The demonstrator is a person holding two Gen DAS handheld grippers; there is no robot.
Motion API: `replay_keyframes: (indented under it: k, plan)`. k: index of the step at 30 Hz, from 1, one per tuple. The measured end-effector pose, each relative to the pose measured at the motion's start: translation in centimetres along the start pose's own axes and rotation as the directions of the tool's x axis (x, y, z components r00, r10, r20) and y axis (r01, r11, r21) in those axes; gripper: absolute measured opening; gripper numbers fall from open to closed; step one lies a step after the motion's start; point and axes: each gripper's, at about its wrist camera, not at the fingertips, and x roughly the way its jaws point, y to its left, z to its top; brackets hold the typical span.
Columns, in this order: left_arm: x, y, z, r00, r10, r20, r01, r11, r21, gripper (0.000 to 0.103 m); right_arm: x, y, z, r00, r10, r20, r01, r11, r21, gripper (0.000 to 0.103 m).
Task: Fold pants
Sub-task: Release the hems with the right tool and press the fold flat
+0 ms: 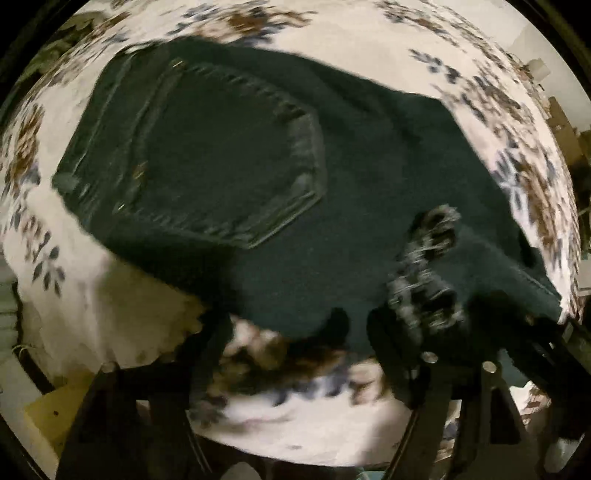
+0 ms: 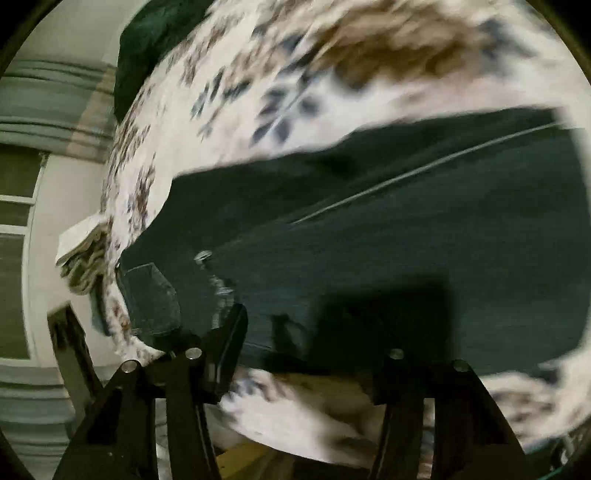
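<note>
Dark green jeans (image 1: 258,166) lie on a floral sheet. In the left wrist view the back pocket (image 1: 229,155) faces up, with a frayed rip (image 1: 424,266) near the right finger. My left gripper (image 1: 354,332) is open, its fingertips at the near edge of the fabric. In the right wrist view the jeans (image 2: 406,240) show a long seam and a waist button (image 2: 203,255). My right gripper (image 2: 306,328) is open at the near edge of the jeans, its fingers resting over the cloth. Both views are motion-blurred.
The white sheet with brown and blue flowers (image 1: 369,33) covers the bed; it also shows in the right wrist view (image 2: 258,92). A grey-panelled wall or door (image 2: 37,147) stands at the left. The bed edge (image 1: 92,332) drops off at lower left.
</note>
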Motion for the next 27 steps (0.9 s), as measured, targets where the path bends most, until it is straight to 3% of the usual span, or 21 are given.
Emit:
replay_keyframes:
  k: [2, 7, 10, 12, 15, 17, 20, 22, 27]
  plan:
    - [0.2, 1.0, -0.3, 1.000, 0.002, -0.009, -0.002, 1.000, -0.018, 0.075, 2.9, 1.6, 0.2, 0.998, 0.005, -0.059, -0.006, 1.000, -0.026, 0.043]
    - [-0.2, 3.6, -1.0, 1.000, -0.015, -0.006, 0.015, 0.998, -0.067, 0.075, 4.6, 4.7, -4.0, 0.987, -0.020, -0.157, -0.006, 0.986, -0.165, 0.043]
    - [-0.7, 6.4, -1.8, 0.999, -0.042, -0.002, 0.042, 0.993, -0.110, 0.075, 4.9, 4.8, -5.6, 0.979, -0.013, -0.204, -0.019, 0.988, -0.154, 0.043]
    - [-1.5, 8.7, -2.3, 0.998, -0.057, 0.017, 0.059, 0.988, -0.146, 0.075, 3.7, 4.9, -5.6, 0.984, 0.027, -0.178, -0.053, 0.989, -0.138, 0.043]
    - [-2.2, 12.0, -2.1, 0.995, -0.083, 0.062, 0.095, 0.970, -0.222, 0.075, 1.4, 5.0, -4.4, 0.996, 0.060, -0.072, -0.067, 0.993, -0.100, 0.045]
    - [-2.6, 14.7, -2.0, 0.988, -0.107, 0.112, 0.136, 0.947, -0.293, 0.075, 1.5, 4.9, -3.3, 0.999, 0.032, -0.037, -0.035, 0.995, -0.091, 0.049]
    - [-2.3, 18.0, -1.8, 0.967, -0.163, 0.197, 0.232, 0.883, -0.409, 0.075, 4.7, 4.1, -2.2, 0.989, -0.062, -0.137, 0.048, 0.994, -0.098, 0.050]
    - [-1.8, 20.1, -1.1, 0.946, -0.191, 0.262, 0.297, 0.836, -0.462, 0.075, 5.3, 3.4, -2.4, 0.986, -0.066, -0.151, 0.051, 0.994, -0.100, 0.050]
    - [1.3, 20.9, 1.3, 0.914, -0.233, 0.332, 0.382, 0.769, -0.513, 0.075, 4.2, 2.2, -2.7, 0.990, -0.063, -0.127, 0.048, 0.992, -0.117, 0.050]
